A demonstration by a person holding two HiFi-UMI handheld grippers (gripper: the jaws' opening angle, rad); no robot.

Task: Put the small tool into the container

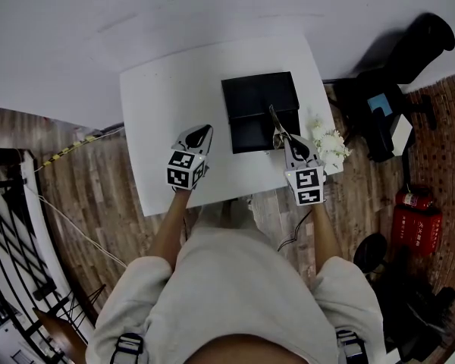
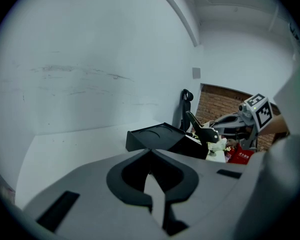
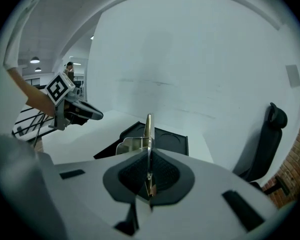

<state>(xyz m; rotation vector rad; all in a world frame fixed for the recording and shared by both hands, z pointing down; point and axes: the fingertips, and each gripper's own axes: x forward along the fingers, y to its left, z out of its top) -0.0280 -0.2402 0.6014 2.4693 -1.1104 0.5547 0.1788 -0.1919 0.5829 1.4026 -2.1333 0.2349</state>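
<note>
The right tool is being held clamped on a small metal piece, pinched edge-on over the near right part of the open black container. The left tool is being held shut and empty, well to the left. With so thin a pinch, the piece is judged at risk of being twisted loose against the container's wall and dropped onto the white tabletop. Beyond, a wooden floor, a white wall and a black chair are being shown.

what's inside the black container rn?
Nothing visible inside the black container, only its dark floor. The right gripper, shut on the small tool, hides part of its right side.
</note>
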